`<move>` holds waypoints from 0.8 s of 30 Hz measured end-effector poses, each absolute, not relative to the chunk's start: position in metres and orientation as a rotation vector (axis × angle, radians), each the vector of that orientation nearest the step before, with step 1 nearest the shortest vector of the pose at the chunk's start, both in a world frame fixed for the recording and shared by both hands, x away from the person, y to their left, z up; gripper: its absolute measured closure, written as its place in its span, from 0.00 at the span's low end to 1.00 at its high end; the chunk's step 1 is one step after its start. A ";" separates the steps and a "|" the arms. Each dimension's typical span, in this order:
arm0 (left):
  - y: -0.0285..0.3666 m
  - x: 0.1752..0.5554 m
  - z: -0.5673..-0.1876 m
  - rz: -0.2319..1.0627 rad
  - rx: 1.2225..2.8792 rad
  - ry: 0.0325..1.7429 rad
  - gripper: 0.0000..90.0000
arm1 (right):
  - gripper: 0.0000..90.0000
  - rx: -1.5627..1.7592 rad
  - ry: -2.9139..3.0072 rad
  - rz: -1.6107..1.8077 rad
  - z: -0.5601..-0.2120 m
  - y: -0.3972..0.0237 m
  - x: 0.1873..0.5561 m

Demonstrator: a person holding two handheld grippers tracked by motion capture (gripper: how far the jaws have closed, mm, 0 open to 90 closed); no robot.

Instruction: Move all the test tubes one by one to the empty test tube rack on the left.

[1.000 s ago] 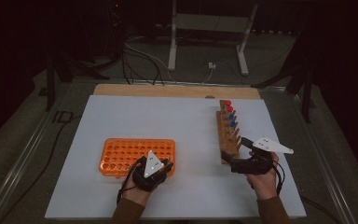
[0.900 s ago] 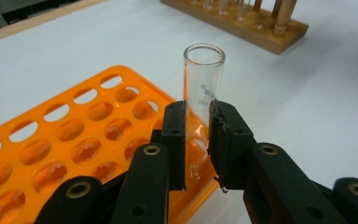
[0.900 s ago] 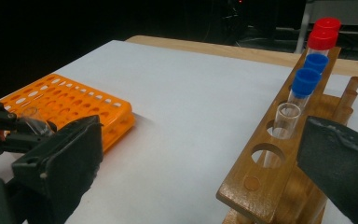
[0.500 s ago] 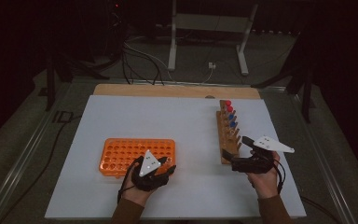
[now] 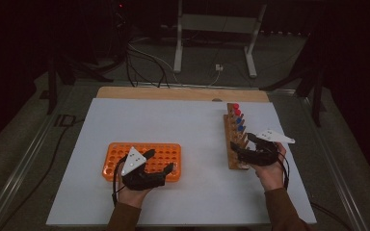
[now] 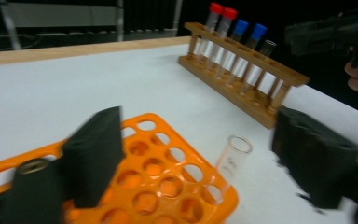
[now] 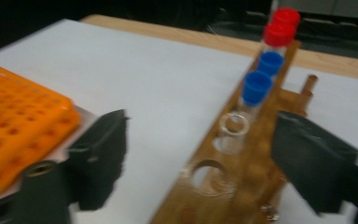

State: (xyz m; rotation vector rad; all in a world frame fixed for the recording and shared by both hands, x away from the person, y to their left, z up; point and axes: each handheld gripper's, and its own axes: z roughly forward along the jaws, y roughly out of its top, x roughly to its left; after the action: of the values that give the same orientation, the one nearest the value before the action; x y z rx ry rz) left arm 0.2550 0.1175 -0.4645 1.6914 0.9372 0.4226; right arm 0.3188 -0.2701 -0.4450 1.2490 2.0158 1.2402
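Nearest the person, the left gripper (image 5: 159,161) has just let go: its jaws have been opening over the last moment and now stand wide, with nothing pressed between the pads. Between them in the left gripper view, a clear uncapped tube (image 6: 231,161) stands in a corner hole of the orange rack (image 6: 168,186), tilted slightly and touching neither pad. That reads as a finished placement; the tube is delivered, and this hand looks free to back off without brushing the rim.

Farther out and to the right, the right gripper (image 5: 241,149) sits at the near end of the wooden rack (image 5: 232,144), and its jaws have just been closing from wide to partly open. In the right gripper view the pads flank the rack's near end, and just ahead of them stands another clear uncapped tube (image 7: 233,133) in its hole, with an empty hole (image 7: 209,176) nearer the gripper. The pads do not yet touch the glass, so nothing is held. This looks like the start of the next pick.

Beyond that tube, the two blue-capped tubes (image 7: 261,77) and the two red-capped tubes (image 7: 279,27) wait in line along the rack.
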 end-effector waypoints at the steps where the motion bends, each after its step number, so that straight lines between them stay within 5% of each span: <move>1: 0.118 0.255 -0.464 0.432 1.687 0.951 0.09 | 0.33 1.260 2.009 1.225 -0.447 -0.271 0.321; 3: 0.120 0.256 -0.465 0.451 1.690 0.965 0.01 | 0.45 1.274 1.995 1.183 -0.450 -0.271 0.327; 8: 0.123 0.258 -0.464 0.467 1.683 0.976 0.01 | 0.75 1.256 2.006 1.093 -0.459 -0.267 0.339; 24: 0.127 0.259 -0.466 0.458 1.650 1.011 0.01 | 0.85 1.231 1.972 1.084 -0.457 -0.261 0.338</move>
State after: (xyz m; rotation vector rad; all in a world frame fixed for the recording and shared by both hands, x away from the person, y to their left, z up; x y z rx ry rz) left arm 0.2588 0.1268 -0.4659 1.6495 1.0111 0.4583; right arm 0.3378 -0.2610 -0.4567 1.2306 1.9723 1.0845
